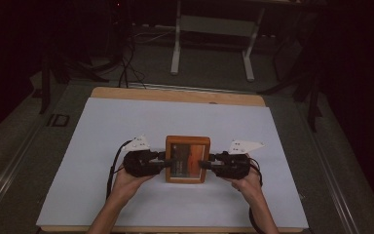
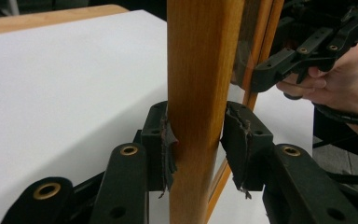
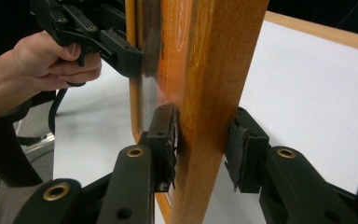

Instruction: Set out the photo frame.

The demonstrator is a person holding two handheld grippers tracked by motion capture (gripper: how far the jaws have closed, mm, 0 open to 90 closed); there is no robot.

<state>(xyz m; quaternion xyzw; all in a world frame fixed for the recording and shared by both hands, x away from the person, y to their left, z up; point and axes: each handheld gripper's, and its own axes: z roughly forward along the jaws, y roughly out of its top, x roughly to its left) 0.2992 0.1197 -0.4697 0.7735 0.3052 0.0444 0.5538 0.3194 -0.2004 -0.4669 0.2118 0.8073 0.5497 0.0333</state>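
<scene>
A wooden picture frame point(image 1: 187, 141) with a glass front and an orange picture is held between my two grippers over the white sheet point(image 1: 126, 126). My left gripper point(image 1: 164, 161) clamps the frame's left rail, with both pads pressed on the wood point(image 2: 200, 56). My right gripper point(image 1: 205, 163) clamps the opposite rail in the same way, its pads against the wood point(image 3: 223, 56). In the left gripper view my left gripper point(image 2: 196, 140) straddles the rail, and the right gripper point(image 2: 261, 79) shows at the far side. In the right gripper view my right gripper point(image 3: 204, 144) grips its rail, and the left gripper point(image 3: 135, 60) shows beyond.
The white sheet covers a wooden table whose back edge point(image 1: 175, 95) shows bare. Behind the table stand the white legs of a desk point(image 1: 175, 44), with cables on the floor point(image 1: 126, 68). The sheet has free room on all sides of the frame.
</scene>
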